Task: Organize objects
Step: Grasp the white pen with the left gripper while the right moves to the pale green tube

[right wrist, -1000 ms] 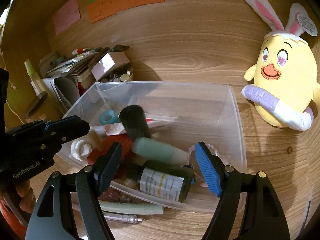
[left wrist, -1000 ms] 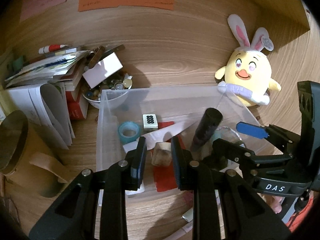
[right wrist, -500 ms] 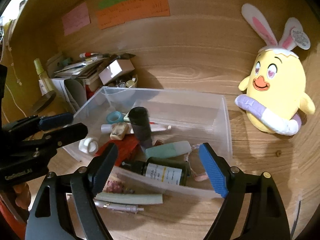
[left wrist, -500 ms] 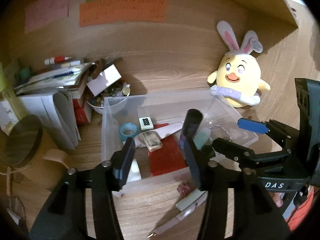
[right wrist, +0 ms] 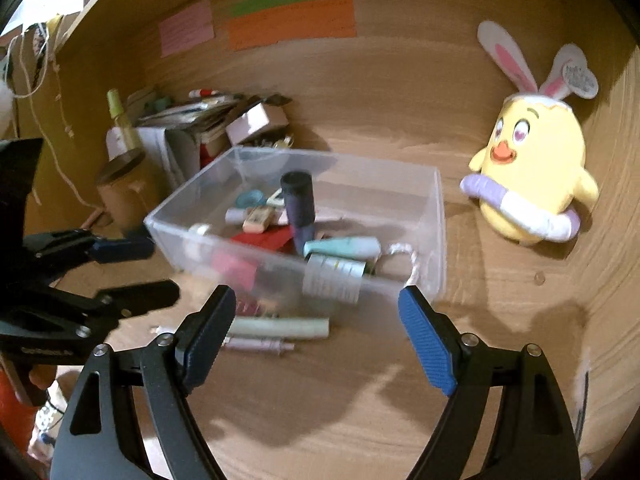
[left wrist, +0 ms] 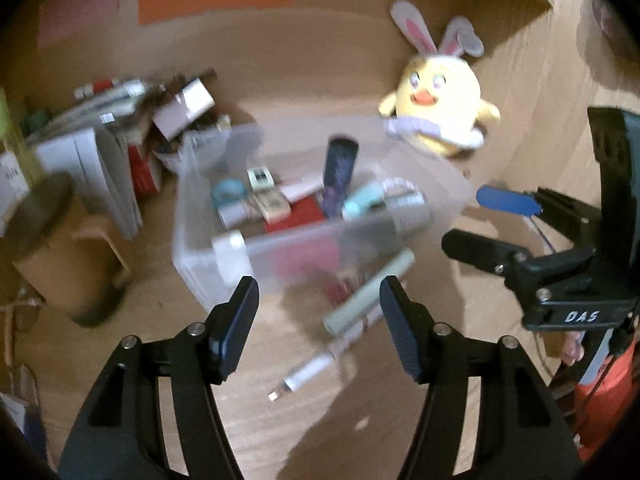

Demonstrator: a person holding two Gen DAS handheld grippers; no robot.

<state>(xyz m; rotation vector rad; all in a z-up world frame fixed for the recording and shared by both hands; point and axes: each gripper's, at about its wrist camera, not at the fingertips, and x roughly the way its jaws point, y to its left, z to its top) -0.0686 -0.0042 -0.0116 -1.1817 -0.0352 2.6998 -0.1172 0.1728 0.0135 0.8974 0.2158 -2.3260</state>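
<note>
1. While its jaws are opening, the left claw [left wrist: 316,312] hangs empty over the wooden desk [left wrist: 280,420], short of the clear plastic bin [right wrist: 434,216].
2. Jaws wide, the right claw [right wrist: 316,332] grips nothing either (its figure is easing narrower).
3. Inside the bin lie a dark cylindrical tube [right wrist: 298,208], a mint-green tube [right wrist: 344,247] and a red card [right wrist: 266,236].
4. Outside, just before the bin's front wall, a pale green stick [right wrist: 280,327] and a white pen [right wrist: 256,346] lie on the desk.
5. A yellow bunny-eared plush chick [right wrist: 532,184] sits well apart, to the right.
</note>
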